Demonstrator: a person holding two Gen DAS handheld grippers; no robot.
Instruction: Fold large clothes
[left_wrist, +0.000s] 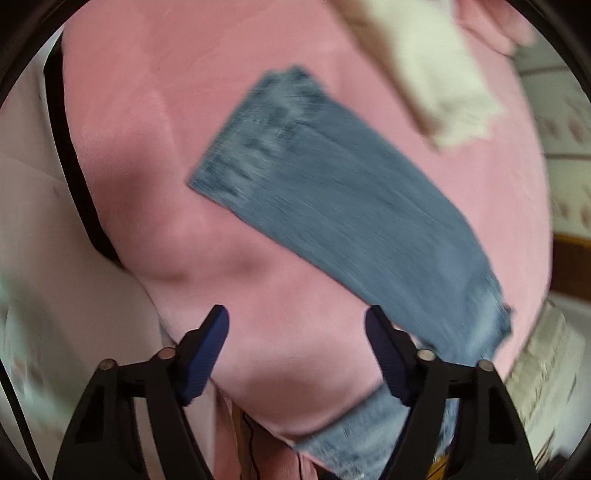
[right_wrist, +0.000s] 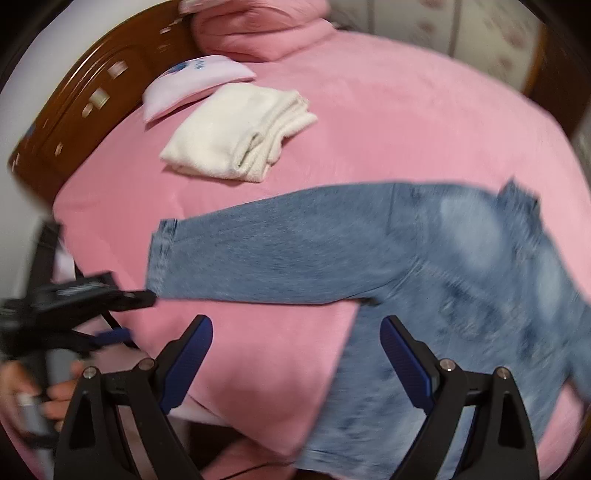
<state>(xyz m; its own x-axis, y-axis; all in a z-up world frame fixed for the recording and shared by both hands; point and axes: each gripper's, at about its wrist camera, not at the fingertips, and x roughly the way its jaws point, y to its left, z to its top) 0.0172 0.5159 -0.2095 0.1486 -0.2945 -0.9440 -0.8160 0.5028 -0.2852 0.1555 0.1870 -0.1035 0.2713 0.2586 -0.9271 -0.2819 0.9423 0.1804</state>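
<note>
Blue jeans (right_wrist: 369, 258) lie spread on a pink bed (right_wrist: 406, 129), one leg stretched left with its hem (right_wrist: 162, 254) near the bed's left edge, the other leg hanging over the front edge (right_wrist: 369, 424). In the left wrist view the jeans leg (left_wrist: 332, 195) runs diagonally across the bed. My left gripper (left_wrist: 297, 354) is open and empty above the pink cover; it also shows in the right wrist view (right_wrist: 122, 317), near the hem. My right gripper (right_wrist: 297, 365) is open and empty over the bed's front edge, beside the hanging leg.
A folded white garment (right_wrist: 240, 133) and a light pink pillow (right_wrist: 195, 85) lie at the back left, with a pink folded blanket (right_wrist: 258, 26) behind. A wooden headboard (right_wrist: 85, 96) bounds the left side. Both views are motion-blurred.
</note>
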